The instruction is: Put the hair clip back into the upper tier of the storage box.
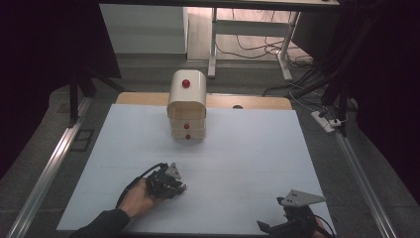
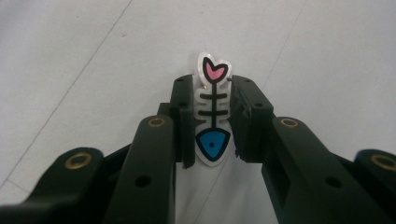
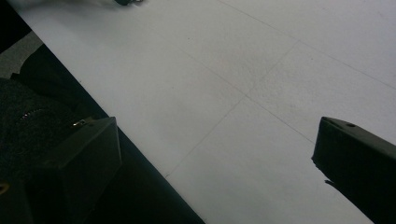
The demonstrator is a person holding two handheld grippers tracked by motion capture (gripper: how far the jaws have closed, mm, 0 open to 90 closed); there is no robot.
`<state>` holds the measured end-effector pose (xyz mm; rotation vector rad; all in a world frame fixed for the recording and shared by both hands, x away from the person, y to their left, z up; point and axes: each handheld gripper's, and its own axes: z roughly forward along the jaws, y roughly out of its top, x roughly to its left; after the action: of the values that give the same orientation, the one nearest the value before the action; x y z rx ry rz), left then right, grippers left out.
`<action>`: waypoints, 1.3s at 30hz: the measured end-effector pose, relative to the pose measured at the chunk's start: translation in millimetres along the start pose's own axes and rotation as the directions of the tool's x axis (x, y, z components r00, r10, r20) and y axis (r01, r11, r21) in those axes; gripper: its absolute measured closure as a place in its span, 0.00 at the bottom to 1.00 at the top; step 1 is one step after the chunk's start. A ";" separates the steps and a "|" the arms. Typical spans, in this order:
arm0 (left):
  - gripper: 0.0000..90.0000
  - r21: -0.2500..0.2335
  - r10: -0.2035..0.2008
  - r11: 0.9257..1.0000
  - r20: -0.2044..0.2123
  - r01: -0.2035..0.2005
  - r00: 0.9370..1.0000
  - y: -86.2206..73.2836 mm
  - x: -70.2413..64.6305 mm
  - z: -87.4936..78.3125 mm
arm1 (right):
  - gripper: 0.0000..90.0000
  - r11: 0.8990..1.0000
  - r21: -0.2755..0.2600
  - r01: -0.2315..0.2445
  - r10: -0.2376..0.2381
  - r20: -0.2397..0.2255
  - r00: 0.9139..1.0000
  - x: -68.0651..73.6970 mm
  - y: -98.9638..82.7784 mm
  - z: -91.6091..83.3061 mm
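Note:
A flat fishbone-shaped piece [image 2: 213, 116], white with black bones, a pink heart tail and a blue head, lies on the white table sheet [image 1: 237, 148]. My left gripper [image 2: 213, 84] is shut on its two sides, low against the sheet. In the high view the left gripper [image 1: 173, 184] sits at the front left, held by a hand in a dark sleeve. My right gripper [image 1: 270, 228] rests at the front right edge. Its jaws stand wide open [image 3: 217, 135] over the sheet's edge with nothing between them.
A small cream drawer cabinet [image 1: 187, 106] with a rounded top and red knobs stands at the back middle of the table. Desk legs and cables [image 1: 277, 49] lie on the floor beyond. Metal rails [image 1: 49, 168] run along both sides of the table.

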<state>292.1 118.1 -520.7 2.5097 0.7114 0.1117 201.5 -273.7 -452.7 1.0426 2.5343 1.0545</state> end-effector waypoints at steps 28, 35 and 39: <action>0.80 -0.126 -0.074 0.990 -0.025 0.070 0.997 7.2 12.2 -42.4 | 0.01 1.000 0.000 0.000 0.000 -0.004 1.000 -0.2 0.2 0.2; 0.80 -0.154 -0.090 0.985 -0.032 0.084 0.995 15.2 18.2 -52.9 | 0.01 1.000 -0.001 -0.004 0.004 -0.007 1.000 -0.4 0.6 0.7; 0.80 -0.173 -0.099 0.980 -0.029 0.093 0.995 20.0 22.1 -59.2 | 0.01 1.000 0.000 -0.006 0.006 -0.009 1.000 -0.8 0.7 0.5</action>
<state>307.7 142.5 -461.1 2.3105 0.8019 0.1783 202.6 -273.7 -452.7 1.0488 2.5395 1.0627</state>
